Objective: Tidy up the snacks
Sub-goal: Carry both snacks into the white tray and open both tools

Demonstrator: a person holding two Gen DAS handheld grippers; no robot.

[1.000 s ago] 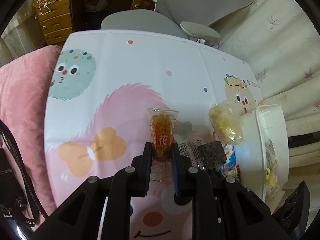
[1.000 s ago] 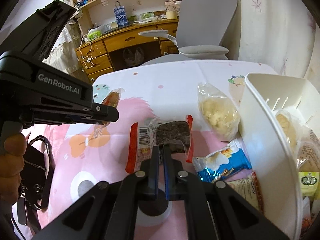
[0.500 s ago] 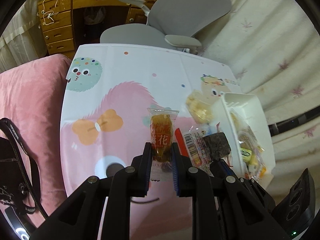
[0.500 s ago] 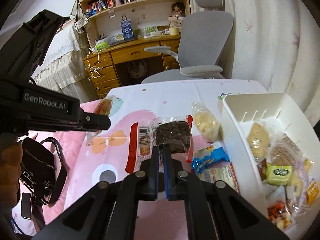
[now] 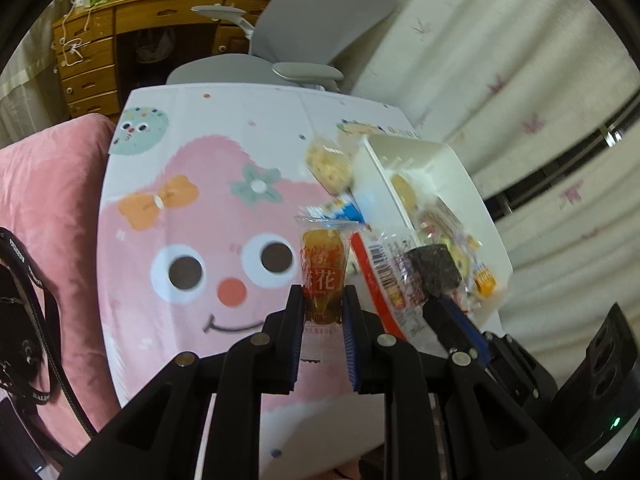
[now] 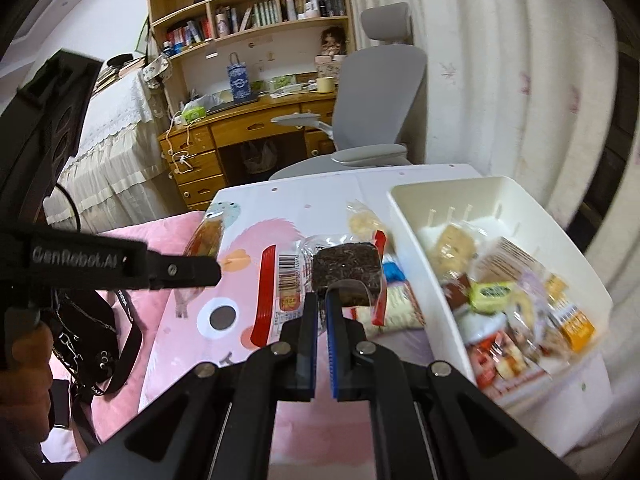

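While my left gripper (image 5: 322, 312) clamps a slim glossy orange packet (image 5: 322, 264) pointing lengthwise away, my right gripper (image 6: 321, 308) pinches a crinkly clear wrapper (image 6: 320, 270) holding a dark square cake.

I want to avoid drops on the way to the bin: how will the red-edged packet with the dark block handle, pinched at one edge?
Probably floppy: the right gripper pinches only the thin clear film of the red-edged packet, so the wrapper may sag. The glossy film looks slippery, so it could slide out. The dark block looks like the heavy part and may swing over the white bin.
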